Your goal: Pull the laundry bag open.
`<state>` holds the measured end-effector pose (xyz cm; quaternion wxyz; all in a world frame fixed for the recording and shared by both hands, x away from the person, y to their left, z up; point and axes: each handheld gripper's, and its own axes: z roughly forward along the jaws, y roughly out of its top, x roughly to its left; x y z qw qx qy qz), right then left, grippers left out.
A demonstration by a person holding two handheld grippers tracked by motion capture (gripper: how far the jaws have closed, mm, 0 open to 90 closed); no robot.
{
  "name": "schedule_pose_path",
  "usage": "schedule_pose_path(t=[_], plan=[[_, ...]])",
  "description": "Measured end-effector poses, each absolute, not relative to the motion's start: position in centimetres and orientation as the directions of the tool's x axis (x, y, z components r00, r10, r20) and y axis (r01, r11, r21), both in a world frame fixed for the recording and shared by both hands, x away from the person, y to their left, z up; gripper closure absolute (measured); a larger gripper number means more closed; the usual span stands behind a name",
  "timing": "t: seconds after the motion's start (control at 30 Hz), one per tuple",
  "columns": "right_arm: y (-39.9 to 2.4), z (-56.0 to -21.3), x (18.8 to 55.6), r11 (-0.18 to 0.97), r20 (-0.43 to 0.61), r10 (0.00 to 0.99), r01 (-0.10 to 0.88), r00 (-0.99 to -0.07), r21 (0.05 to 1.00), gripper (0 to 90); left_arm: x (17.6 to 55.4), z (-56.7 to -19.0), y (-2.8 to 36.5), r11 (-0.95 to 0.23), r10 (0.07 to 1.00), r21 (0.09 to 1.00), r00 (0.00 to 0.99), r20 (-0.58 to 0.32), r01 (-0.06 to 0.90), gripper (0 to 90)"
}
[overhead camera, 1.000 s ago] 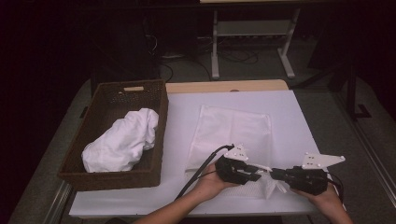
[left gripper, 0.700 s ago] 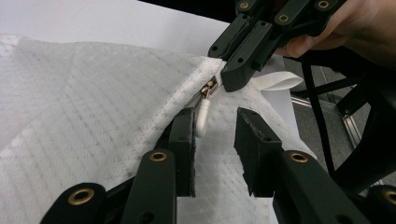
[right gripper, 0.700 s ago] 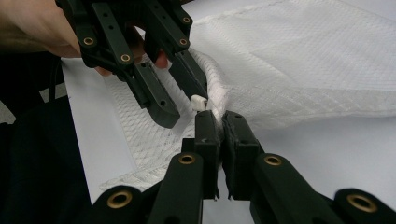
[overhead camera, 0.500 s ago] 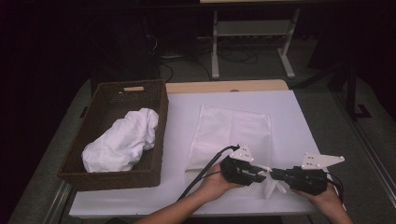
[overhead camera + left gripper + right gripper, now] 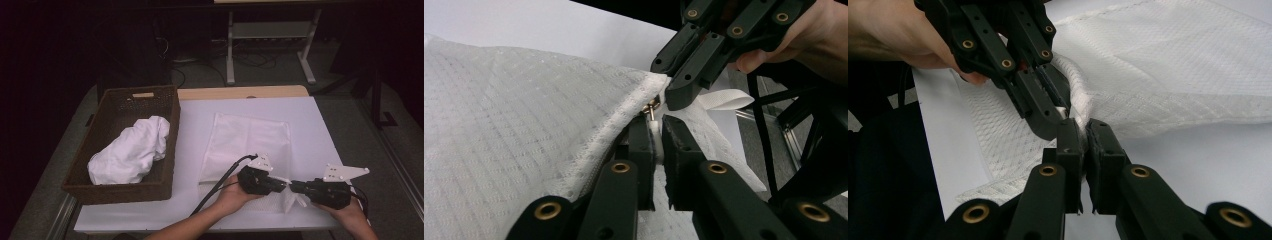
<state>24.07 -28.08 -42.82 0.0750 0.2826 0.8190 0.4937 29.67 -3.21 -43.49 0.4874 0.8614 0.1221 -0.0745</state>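
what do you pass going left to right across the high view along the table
wicker basket with white cloth bundle → mesh laundry bag → left gripper → right gripper

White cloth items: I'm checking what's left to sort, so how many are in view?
2. A mesh bag lies flat on the table, its near corner pinched by both hand-held grippers. A bundled white cloth sits in the wicker basket; more may be hidden beneath it.

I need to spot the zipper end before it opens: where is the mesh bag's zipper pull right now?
In the left gripper view the zipper pull sits at the mesh bag's corner, just above the left gripper and beside the right gripper.
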Motion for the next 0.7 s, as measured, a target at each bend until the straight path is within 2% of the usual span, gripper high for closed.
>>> schedule_pose_path(t=[0.7], plan=[[-27.87,-43.09,24.20,0.381,0.136,0.570,0.408,-0.810,0.830,84.8,29.96,-43.59,-2.66,-0.517,0.152,0.792,0.945,-0.290,0.326,86.8]])
